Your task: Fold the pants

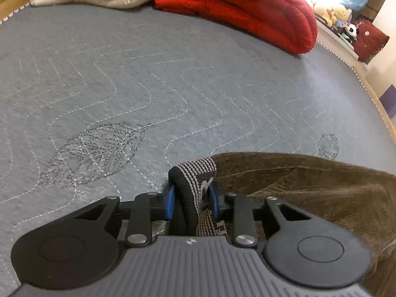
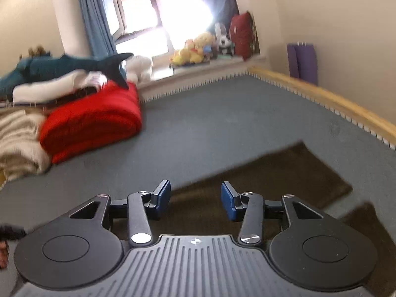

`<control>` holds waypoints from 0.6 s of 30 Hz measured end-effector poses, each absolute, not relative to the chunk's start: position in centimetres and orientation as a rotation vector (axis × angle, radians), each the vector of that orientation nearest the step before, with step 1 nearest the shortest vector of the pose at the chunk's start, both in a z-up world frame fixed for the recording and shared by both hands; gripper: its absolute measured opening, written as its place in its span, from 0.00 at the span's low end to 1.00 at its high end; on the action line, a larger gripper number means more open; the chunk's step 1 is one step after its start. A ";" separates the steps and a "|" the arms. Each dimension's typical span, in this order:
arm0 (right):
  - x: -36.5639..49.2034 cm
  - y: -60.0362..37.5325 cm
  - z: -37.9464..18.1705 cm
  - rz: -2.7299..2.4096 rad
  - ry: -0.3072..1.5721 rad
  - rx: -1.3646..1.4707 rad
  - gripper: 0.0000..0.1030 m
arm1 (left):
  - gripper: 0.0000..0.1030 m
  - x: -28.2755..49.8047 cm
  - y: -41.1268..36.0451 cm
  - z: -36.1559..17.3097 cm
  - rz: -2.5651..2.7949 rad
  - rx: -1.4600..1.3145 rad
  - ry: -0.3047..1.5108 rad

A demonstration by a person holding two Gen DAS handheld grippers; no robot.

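Lying between left hand-held gripper (image 1: 190, 201): pants (image 1: 309, 185)

A bedroom in a home. Big bed with a gray cover (image 2: 222, 123), folded red blanket (image 2: 94, 123), soft toys (image 2: 195, 49) by the sunny window (image 2: 158, 10), blue curtain (image 2: 96, 17).

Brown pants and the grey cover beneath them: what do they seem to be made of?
The brown pants look like corduroy or a similar brushed fabric: matte, with fine ribbing, though blur leaves this open. Their black-and-white patterned waistband looks like knitted elastic, with visible woven rows. The grey quilted bed cover looks like felt-like padded cloth, matte and fuzzy, crossed by wavy white stitch lines.
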State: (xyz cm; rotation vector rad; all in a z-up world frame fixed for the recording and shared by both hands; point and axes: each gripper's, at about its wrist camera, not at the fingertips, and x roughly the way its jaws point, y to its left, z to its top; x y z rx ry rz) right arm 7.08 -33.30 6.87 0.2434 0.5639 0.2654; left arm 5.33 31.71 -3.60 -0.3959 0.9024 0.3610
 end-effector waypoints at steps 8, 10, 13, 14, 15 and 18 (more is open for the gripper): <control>6.9 -29.0 5.0 0.371 0.661 0.145 0.46 | 0.58 1.8 28.8 1.2 0.357 -0.382 0.995; 6.3 -27.2 5.2 0.433 0.668 0.135 0.46 | 0.59 -0.3 27.8 2.1 0.335 -0.363 1.039; 5.0 -24.5 5.6 0.508 0.654 0.112 0.46 | 0.65 -4.3 26.1 1.8 0.281 -0.333 1.125; 4.4 -23.6 5.9 0.530 0.640 0.100 0.46 | 0.66 -5.5 25.7 1.2 0.269 -0.339 1.150; 3.9 -22.9 6.2 0.548 0.628 0.086 0.46 | 0.66 -6.7 25.3 0.3 0.262 -0.352 1.174; 2.3 -21.1 7.4 0.599 0.570 0.037 0.46 | 0.66 -8.4 24.8 -2.3 0.274 -0.344 1.273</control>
